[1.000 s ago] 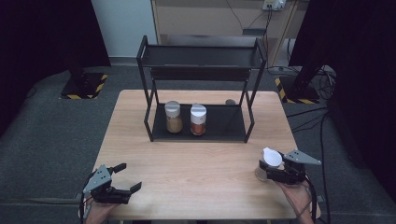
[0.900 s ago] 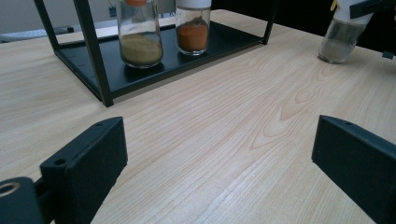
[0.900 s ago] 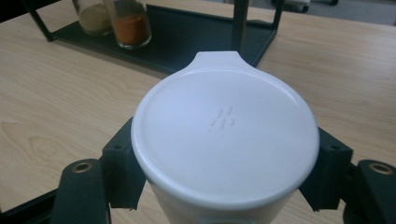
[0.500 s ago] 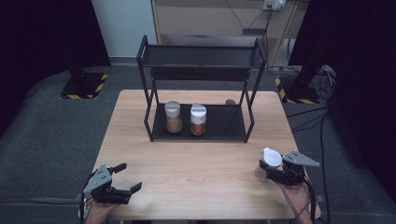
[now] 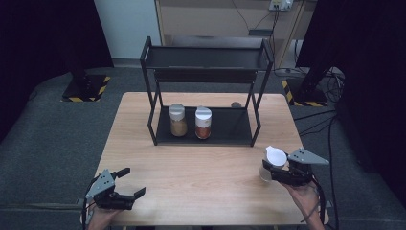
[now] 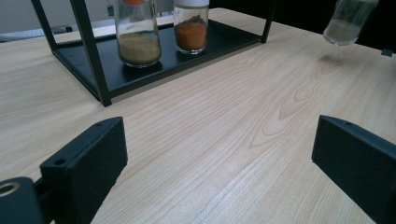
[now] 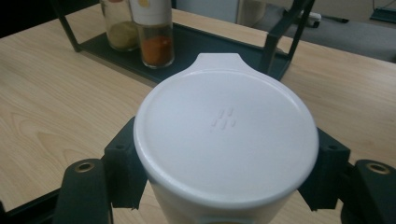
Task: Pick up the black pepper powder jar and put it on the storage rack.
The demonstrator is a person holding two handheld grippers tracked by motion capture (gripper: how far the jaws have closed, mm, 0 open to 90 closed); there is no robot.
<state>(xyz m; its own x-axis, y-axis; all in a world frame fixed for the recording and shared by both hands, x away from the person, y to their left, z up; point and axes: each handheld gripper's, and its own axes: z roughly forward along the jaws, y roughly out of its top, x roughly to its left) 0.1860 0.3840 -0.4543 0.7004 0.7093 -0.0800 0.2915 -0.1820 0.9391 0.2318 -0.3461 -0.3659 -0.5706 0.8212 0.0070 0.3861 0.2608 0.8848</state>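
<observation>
1. High view: your right tool point(image 5: 275, 168) sits at the lower right of the frame, with the jaws pinching a jar point(image 5: 271, 164) with a white lid. The jar hangs just over the desk point(image 5: 210, 177), near its right edge.
2. High view: your left tool point(image 5: 128, 182) is at the lower left, close to the near edge of the desk. Its jaws are spread with nothing between them.
3. High view: a black rack point(image 5: 206, 57) stands at the middle of the frame on the far half of the desk. On its lower shelf, side by side, are a jar of tan powder point(image 5: 177, 120) and a jar of orange powder point(image 5: 203, 123), both upright with white lids.
4. Left tool view: the two black jaws rise from the lower left and lower right corners, wide apart, with bare wood between them. The rack's lower shelf fills the upper left, with both powder jars on it. At the upper right, the jar you hold floats clear of the wood, with its shadow beneath it.
5. Right tool view: the white lid point(image 7: 226, 135) of the held jar takes up the centre, its small tab pointing to the top of the frame. The jaws press on the jar from both sides just under the lid. The two shelf jars stand at the upper left.
</observation>
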